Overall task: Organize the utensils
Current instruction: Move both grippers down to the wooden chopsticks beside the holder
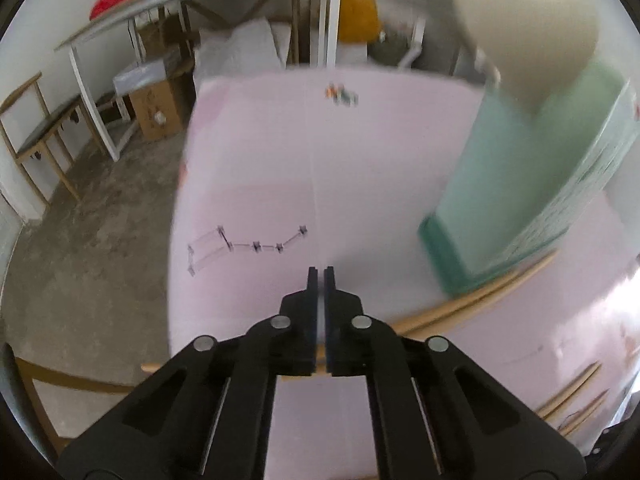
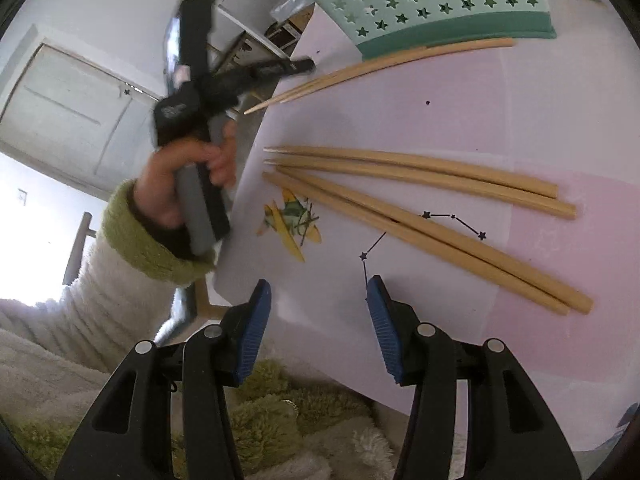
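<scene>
A green star-cut utensil holder stands on the pink table; it also shows in the left wrist view. A bundle of wooden chopsticks lies against its base, tips past the table edge. My left gripper is shut with these chopsticks passing beneath its fingers; whether it holds them is unclear. Several more chopsticks lie flat in front of my right gripper, which is open and empty just short of their ends.
The pink table ends at its left edge, with concrete floor, chairs and a cardboard box beyond. A pale round object looms above the holder. A star sticker lies on the table.
</scene>
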{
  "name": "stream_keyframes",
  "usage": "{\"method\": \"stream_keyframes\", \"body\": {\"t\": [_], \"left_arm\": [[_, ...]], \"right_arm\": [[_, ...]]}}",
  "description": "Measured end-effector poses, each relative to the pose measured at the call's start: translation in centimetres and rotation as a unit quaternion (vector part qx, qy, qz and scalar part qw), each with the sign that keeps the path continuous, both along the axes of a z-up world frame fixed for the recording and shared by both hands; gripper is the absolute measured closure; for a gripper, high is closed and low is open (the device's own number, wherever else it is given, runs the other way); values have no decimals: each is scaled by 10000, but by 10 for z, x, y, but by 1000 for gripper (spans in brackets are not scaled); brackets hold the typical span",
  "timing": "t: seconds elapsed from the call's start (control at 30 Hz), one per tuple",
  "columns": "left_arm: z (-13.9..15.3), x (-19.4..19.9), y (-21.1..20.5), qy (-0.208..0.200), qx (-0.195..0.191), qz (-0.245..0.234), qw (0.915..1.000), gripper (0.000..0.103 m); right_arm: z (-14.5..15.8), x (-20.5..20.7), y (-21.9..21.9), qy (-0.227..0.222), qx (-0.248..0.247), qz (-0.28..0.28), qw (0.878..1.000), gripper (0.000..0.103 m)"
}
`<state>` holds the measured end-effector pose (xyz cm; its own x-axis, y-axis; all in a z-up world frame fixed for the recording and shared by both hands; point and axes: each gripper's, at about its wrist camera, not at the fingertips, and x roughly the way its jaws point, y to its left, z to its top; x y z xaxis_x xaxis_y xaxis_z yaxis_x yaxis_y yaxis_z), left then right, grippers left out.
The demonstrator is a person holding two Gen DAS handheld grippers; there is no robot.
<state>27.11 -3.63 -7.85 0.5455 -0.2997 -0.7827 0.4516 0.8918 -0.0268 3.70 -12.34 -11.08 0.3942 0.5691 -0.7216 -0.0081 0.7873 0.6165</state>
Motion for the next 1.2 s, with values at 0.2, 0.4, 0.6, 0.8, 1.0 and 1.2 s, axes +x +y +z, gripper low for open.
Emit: {"method": "stream_keyframes", "body": {"t": [0.2, 0.4, 0.6, 0.8, 1.0, 1.2], "left_arm": [[1, -23, -6, 216, 23, -274, 9994, 103], [2, -54, -9, 522, -46, -491, 9974, 103], [0, -76, -5, 991, -384, -513, 9930, 103], [-2, -104, -2, 1466, -863, -506, 9841, 103], [-8, -122, -9, 1729, -1091, -641, 9768, 103], [-13, -139, -27, 2138, -1398, -949, 9622, 103]], "right_arm": [[-1, 13, -22, 71, 227, -437, 9988, 54], [-2, 22, -34, 68, 435, -1010, 9939, 54], [-4, 32, -45, 109, 724, -1673, 9832, 54], [-6, 43, -62, 159, 572, -2208, 9735, 79], [-9, 49, -86, 157, 384, -2524, 9667, 91], [-3, 65, -95, 2, -90, -2286, 9735, 92]]}}
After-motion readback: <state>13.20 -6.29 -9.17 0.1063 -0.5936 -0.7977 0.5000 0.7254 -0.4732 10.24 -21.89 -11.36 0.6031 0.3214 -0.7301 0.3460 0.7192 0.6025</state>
